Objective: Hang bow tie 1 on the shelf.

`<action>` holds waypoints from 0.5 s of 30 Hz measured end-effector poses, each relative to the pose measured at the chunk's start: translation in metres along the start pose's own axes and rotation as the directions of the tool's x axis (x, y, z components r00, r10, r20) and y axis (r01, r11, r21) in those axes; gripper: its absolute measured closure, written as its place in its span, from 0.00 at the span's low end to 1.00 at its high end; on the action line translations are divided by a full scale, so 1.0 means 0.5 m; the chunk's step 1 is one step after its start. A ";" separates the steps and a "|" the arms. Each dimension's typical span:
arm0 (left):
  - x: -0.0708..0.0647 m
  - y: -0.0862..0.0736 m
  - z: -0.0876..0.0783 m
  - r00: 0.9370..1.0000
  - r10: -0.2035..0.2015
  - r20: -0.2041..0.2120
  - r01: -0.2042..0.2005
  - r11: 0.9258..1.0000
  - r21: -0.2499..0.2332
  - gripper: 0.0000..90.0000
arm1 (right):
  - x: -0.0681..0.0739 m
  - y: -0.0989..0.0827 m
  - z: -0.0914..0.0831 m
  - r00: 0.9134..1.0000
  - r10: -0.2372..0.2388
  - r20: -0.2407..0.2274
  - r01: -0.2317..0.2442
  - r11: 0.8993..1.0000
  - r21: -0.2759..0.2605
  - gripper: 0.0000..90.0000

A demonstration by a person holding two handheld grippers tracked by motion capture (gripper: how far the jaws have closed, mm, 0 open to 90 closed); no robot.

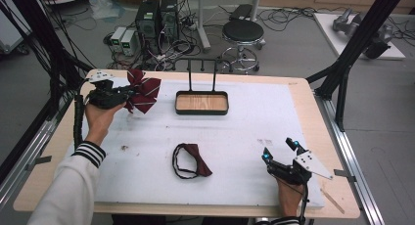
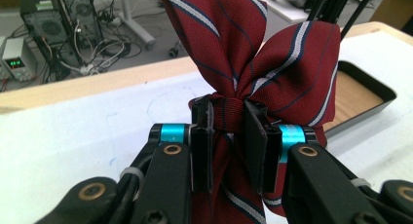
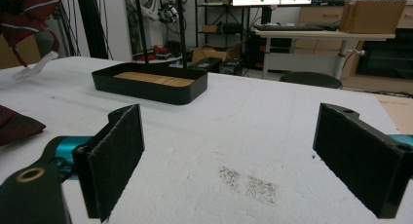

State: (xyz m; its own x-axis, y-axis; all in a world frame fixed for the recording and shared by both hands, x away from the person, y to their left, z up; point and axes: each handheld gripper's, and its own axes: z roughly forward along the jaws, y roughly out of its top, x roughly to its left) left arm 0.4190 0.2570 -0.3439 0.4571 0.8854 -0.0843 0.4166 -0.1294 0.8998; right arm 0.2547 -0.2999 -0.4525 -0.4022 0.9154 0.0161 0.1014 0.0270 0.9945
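A dark red striped bow tie (image 1: 143, 91) hangs above the table's far left, held by its centre knot in my left gripper (image 1: 128, 92). In the left gripper view the pads press on the striped bow tie's knot (image 2: 229, 112), and my left gripper (image 2: 229, 136) is shut on it. A second, plain dark red bow tie (image 1: 195, 159) with a black strap loop lies flat near the middle front. My right gripper (image 1: 280, 150) rests low at the front right, its jaws wide open with nothing between them; the right gripper (image 3: 229, 151) looks over bare white mat.
A black tray (image 1: 201, 103) with a wooden floor and a tall wire handle stands at the middle back, also seen as the tray (image 3: 148, 90) ahead of the right gripper. A white mat (image 1: 244, 122) covers the wooden table. A stool (image 1: 242, 34) and computers stand beyond the far edge.
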 end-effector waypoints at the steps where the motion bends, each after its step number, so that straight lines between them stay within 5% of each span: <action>1: -0.004 0.004 0.000 1.000 0.004 0.003 -0.004 1.000 -0.005 0.82 | 0.000 0.000 0.000 1.000 -0.002 0.000 0.002 1.000 0.000 0.12; 15: -0.057 0.044 0.010 0.997 0.041 0.069 -0.038 0.998 -0.040 0.82 | 0.000 0.000 0.000 1.000 0.001 -0.001 -0.001 1.000 -0.002 0.12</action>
State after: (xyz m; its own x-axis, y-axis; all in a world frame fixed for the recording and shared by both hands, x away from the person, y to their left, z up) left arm 0.4191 0.2266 -0.3241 0.5269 0.8465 -0.0765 0.3667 -0.1451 0.9190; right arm 0.2546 -0.2998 -0.4525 -0.4027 0.9152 0.0175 0.1003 0.0251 0.9946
